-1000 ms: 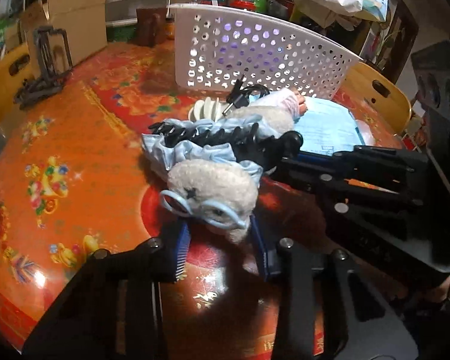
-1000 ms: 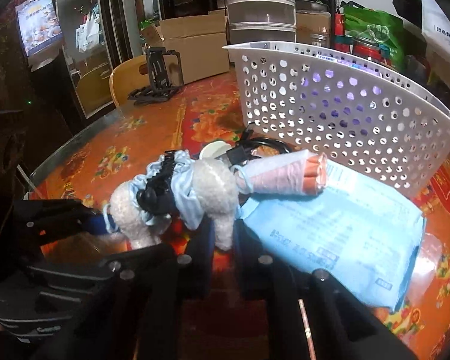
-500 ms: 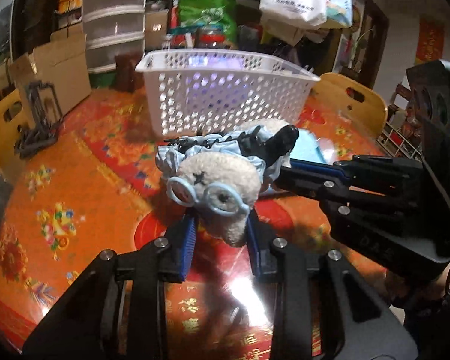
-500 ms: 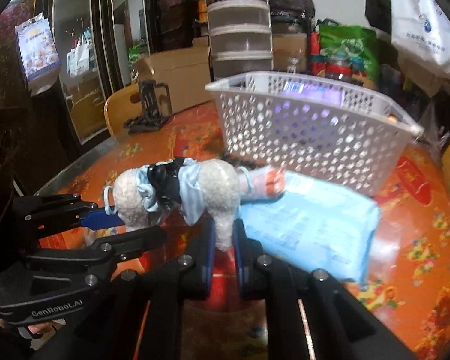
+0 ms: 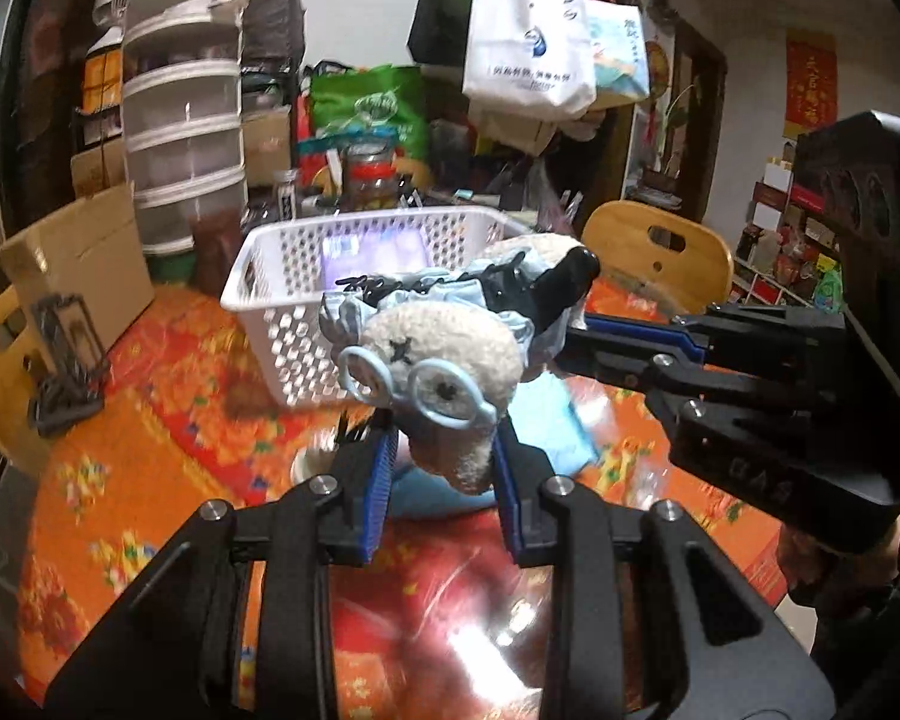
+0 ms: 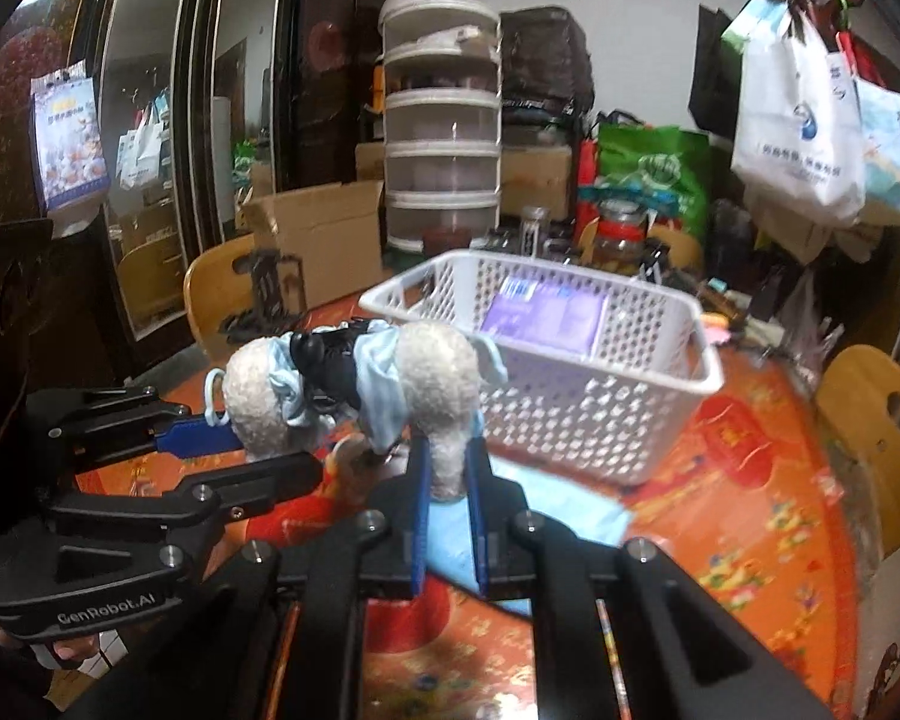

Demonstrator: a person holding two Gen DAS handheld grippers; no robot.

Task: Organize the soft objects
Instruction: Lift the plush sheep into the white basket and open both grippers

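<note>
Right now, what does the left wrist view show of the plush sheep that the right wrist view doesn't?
Only the left wrist view shows the plush sheep face-on: blue glasses, with the left gripper clamped on its muzzle. Only the right wrist view shows its rear, with the right gripper shut on a hind leg. Both show the sheep held clear of the orange table, its blue dress, the white basket behind and the light blue packet below.
</note>
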